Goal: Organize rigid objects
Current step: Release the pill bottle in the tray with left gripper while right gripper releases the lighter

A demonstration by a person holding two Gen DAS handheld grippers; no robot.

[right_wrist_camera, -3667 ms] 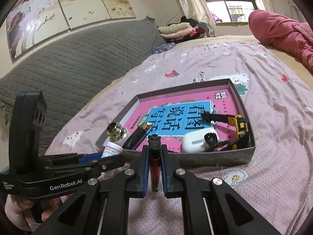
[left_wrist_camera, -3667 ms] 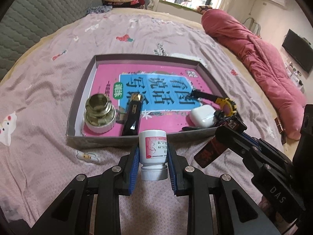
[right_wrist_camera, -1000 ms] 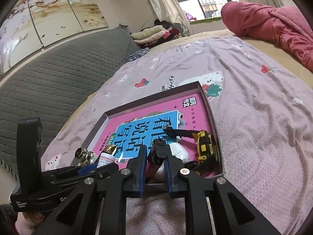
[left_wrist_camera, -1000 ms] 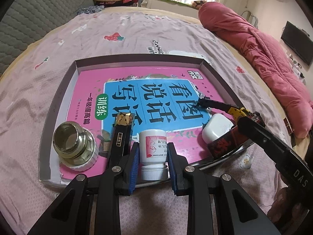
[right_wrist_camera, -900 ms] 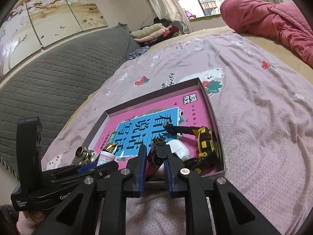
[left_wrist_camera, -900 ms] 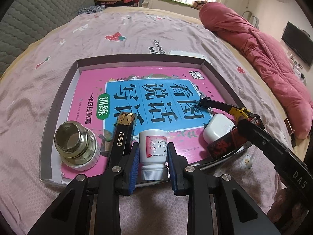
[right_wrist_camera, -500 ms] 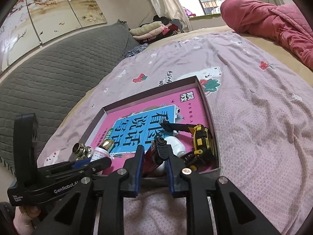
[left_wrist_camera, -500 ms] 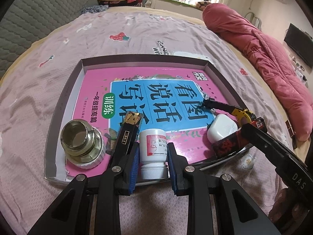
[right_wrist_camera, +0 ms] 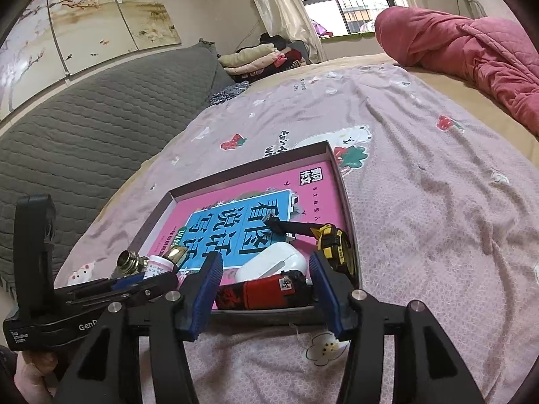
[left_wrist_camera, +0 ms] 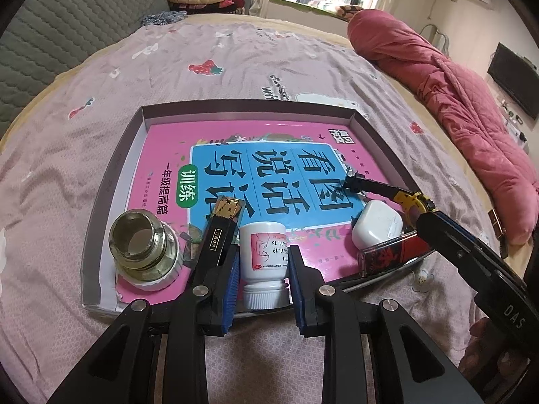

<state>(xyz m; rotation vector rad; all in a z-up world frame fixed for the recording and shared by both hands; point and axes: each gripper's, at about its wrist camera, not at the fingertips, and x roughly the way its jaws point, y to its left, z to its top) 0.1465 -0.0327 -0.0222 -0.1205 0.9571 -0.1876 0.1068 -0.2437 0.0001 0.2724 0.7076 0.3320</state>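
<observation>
My left gripper [left_wrist_camera: 263, 269] is shut on a white pill bottle [left_wrist_camera: 264, 262], held cap-down over the near edge of the shallow box tray [left_wrist_camera: 249, 104]. The tray holds a pink and blue book [left_wrist_camera: 256, 165]. My right gripper [right_wrist_camera: 265, 262] hangs at the tray's near right corner and its jaws are opening. Between the blue pads, touching neither, a red and black tube [right_wrist_camera: 266, 291] lies on its side in the tray. The left wrist view shows the tube [left_wrist_camera: 390, 252] beside the right gripper's black finger [left_wrist_camera: 471, 252].
In the tray lie a brass and glass fitting [left_wrist_camera: 141, 245], a black and gold bar [left_wrist_camera: 222, 229], a white earbud case [left_wrist_camera: 377, 224] and a yellow tape measure [left_wrist_camera: 414, 202]. The tray rests on a pink bedsheet [right_wrist_camera: 438, 219], with a rolled red quilt [left_wrist_camera: 454, 101] to the right.
The right gripper's jaws have spread wide and let go of the red and black tube, which now lies sideways in the tray. The left gripper still holds the bottle in the same place.
</observation>
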